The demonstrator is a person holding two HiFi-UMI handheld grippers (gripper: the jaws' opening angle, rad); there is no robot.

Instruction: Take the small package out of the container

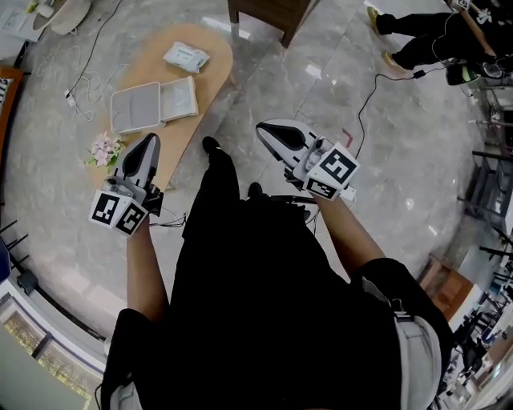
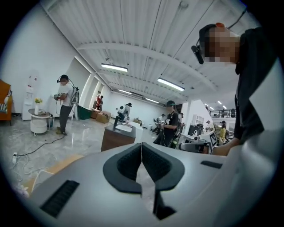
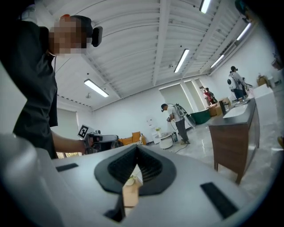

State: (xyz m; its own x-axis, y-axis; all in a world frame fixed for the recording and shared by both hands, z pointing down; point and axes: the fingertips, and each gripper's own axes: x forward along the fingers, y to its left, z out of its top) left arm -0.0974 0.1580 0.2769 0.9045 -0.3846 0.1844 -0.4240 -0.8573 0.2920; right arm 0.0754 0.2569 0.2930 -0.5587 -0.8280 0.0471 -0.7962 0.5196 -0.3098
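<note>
A white container (image 1: pixel 152 102) lies opened flat on a low oval wooden table (image 1: pixel 215 70) on the floor ahead of me. A small pale package (image 1: pixel 186 56) rests on the table beyond it, apart from the container. Both grippers are held up at waist height, well short of the table. My left gripper (image 1: pixel 151 138) points toward the table's near end, with its jaws together and nothing between them (image 2: pixel 141 146). The right gripper (image 1: pixel 264 128) is off to the table's right, its jaws likewise closed and empty (image 3: pixel 136 147).
A pot of pink flowers (image 1: pixel 104 150) stands on the floor beside the table's near end. Cables (image 1: pixel 80 100) trail over the marble floor to the left. A dark wooden cabinet (image 1: pixel 268 12) stands beyond the table. Another person (image 1: pixel 425 36) is at the far right.
</note>
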